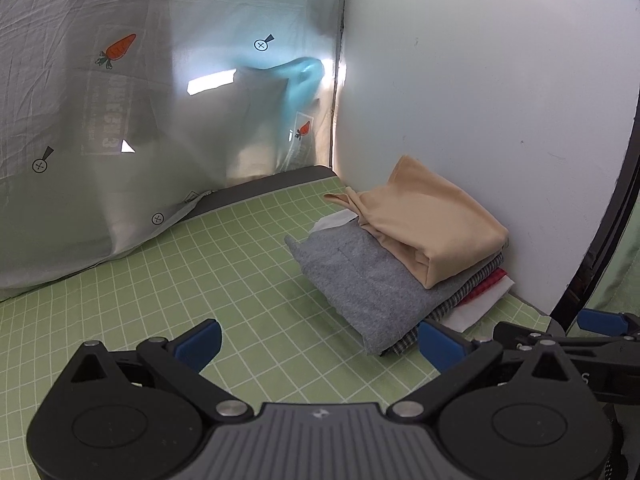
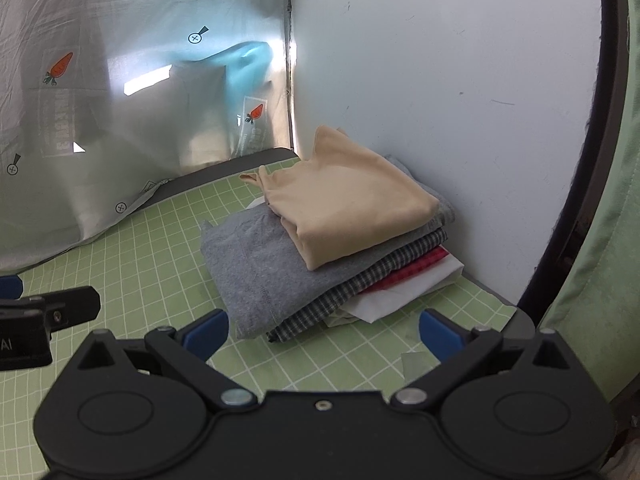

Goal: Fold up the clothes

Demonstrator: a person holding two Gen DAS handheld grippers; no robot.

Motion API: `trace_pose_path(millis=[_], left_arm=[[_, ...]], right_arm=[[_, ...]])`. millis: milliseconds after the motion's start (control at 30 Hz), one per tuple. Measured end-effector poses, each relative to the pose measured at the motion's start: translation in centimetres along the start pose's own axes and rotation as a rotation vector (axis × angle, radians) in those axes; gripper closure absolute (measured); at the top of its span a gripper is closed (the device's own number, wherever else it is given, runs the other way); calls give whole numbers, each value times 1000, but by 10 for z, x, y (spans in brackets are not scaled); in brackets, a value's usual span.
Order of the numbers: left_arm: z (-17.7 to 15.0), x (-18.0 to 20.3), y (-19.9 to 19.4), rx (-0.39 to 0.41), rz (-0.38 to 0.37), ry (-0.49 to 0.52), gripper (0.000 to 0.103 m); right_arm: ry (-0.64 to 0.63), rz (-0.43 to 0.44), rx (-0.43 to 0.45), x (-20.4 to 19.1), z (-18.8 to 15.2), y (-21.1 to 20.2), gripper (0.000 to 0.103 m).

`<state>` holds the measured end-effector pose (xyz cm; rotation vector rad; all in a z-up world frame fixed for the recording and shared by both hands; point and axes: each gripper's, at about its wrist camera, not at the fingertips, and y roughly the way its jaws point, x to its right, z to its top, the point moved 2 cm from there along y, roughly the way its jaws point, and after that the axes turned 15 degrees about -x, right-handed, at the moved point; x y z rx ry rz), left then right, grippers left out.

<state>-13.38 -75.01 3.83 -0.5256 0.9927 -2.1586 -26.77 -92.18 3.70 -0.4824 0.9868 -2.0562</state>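
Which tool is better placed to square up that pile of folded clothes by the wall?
Probably the right tool: it is open and the stack sits straight ahead between its fingers. For the left tool, also open, the stack lies off to its right.

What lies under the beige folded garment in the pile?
Directly under the beige garment lies a grey one, then checked fabric, red checked fabric and white cloth. Only their edges show; anything deeper inside the pile is covered.

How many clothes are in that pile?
5 I can see, top to bottom: peach, grey, checked, red, white. More may hide underneath.
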Motion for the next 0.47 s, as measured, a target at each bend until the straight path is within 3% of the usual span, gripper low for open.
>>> trace_pose_path(millis=[467], left_arm=[[-1,0,-1,3,2,15,0]], right_arm=[[8,-4,-9,0,3,5,0]])
